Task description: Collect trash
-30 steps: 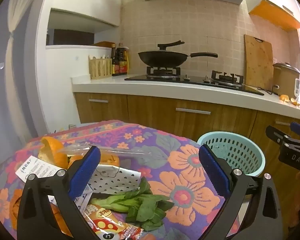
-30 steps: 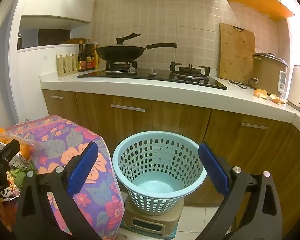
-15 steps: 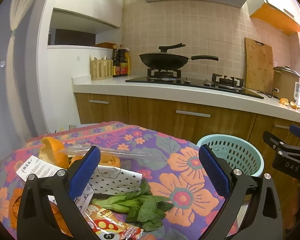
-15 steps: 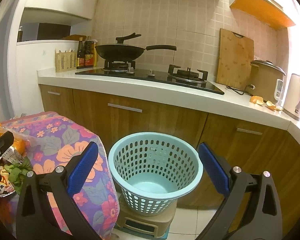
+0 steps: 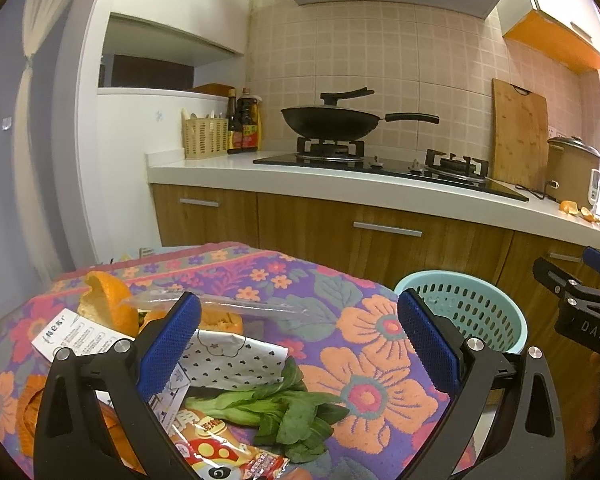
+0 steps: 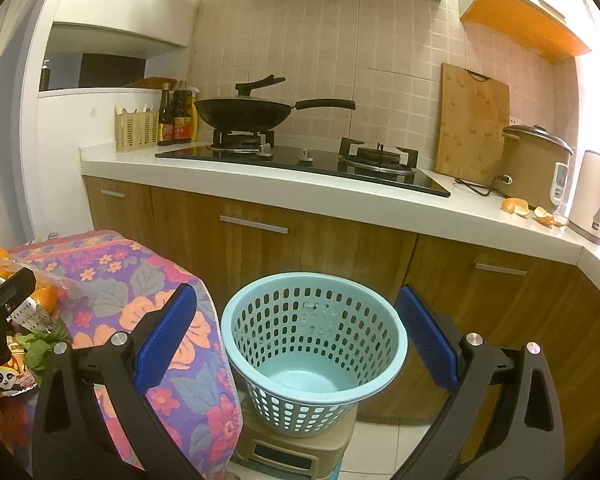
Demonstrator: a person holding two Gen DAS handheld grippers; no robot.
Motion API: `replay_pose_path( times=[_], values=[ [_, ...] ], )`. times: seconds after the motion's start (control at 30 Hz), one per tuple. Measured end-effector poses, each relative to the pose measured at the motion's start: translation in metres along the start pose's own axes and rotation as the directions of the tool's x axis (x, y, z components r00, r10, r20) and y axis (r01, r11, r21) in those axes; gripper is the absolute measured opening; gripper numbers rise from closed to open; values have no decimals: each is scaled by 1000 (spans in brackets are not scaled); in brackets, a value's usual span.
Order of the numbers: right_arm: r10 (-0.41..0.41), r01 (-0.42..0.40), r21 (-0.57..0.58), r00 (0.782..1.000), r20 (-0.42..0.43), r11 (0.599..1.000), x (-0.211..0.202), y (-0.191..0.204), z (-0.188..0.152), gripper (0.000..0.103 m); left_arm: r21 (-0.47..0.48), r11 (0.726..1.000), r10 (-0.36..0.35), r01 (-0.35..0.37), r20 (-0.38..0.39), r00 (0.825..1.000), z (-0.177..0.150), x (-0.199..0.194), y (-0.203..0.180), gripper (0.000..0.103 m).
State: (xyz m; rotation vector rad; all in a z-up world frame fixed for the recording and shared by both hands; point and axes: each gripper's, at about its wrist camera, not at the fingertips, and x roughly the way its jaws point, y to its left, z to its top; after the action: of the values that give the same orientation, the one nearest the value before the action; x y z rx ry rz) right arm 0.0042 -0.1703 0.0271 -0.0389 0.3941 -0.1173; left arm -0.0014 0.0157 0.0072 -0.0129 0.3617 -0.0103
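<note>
Left gripper [image 5: 298, 344] gapes wide, empty, over trash: greens [image 5: 276, 408] at 6 o'clock, peel [image 5: 108, 304] at 10. Right gripper [image 6: 296, 336], equally spread and empty, frames the basket [image 6: 314, 344].

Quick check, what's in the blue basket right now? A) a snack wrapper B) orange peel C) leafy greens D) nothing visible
D: the right wrist view looks straight into the blue basket and shows only its bare bottom, while the leafy greens, snack wrapper and orange peel all lie on the floral cloth.
</note>
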Motion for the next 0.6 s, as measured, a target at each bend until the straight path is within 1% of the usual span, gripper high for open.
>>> replay_pose_path(
  times=[0.2,0.3,0.43,0.6],
  values=[
    [5,-5,10,1000,2,1000,-1,-3,1,95,0,1000,-1,1,0,1000,0,0,1,95],
    [14,-14,15,1000,-4,1000,-2,-3,2,95,2,1000,8,-8,-10,1000,-1,2,1,95],
    [19,-20,10,1000,11,1000,-6,-3,4,95,2,1000,11,-11,-8,1000,-1,2,0,95],
    [31,-31,22,1000,5,999,-7,-4,6,95,2,1000,18,-18,-6,1000,-2,2,0,95]
  ],
)
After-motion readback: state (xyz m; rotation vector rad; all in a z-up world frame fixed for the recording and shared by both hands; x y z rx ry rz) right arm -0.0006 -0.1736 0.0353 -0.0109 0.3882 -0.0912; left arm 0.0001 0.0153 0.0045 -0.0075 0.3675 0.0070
